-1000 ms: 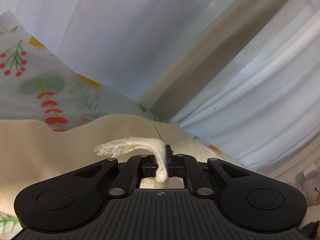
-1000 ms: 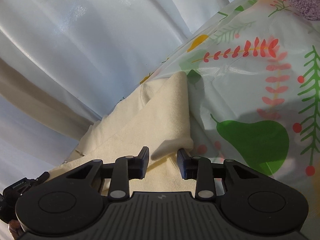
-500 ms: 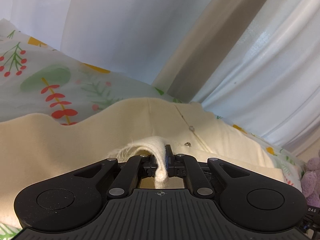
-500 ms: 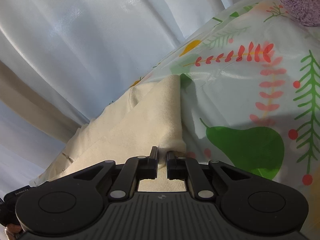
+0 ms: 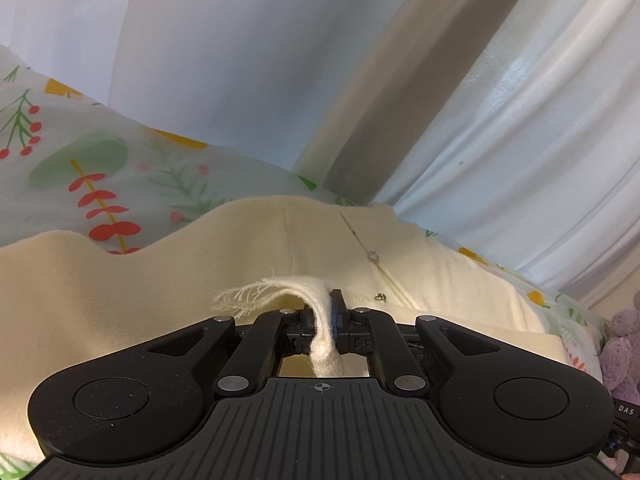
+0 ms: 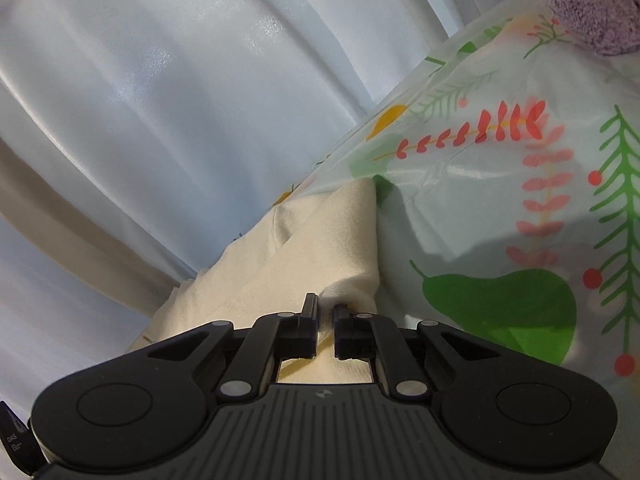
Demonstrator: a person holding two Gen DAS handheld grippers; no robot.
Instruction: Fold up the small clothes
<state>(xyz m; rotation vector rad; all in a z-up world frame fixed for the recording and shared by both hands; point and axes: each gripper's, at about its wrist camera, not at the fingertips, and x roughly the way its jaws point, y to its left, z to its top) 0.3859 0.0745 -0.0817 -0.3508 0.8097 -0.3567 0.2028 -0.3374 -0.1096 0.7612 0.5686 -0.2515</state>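
A cream garment with small metal snaps lies on a floral tablecloth. My left gripper is shut on a frayed cream edge of the garment, which sticks up between the jaws. In the right wrist view the same cream garment lies folded over itself. My right gripper is shut on a corner fold of it, jaws nearly together with cloth between them.
White and beige curtains hang close behind the table; they also show in the right wrist view. A purple plush toy sits at the right edge, and in the right wrist view at the top right. The floral cloth spreads to the right.
My right gripper has closed on the garment's corner fold. My left gripper, still holding the frayed edge, has shifted so more of the garment and its snaps show ahead.
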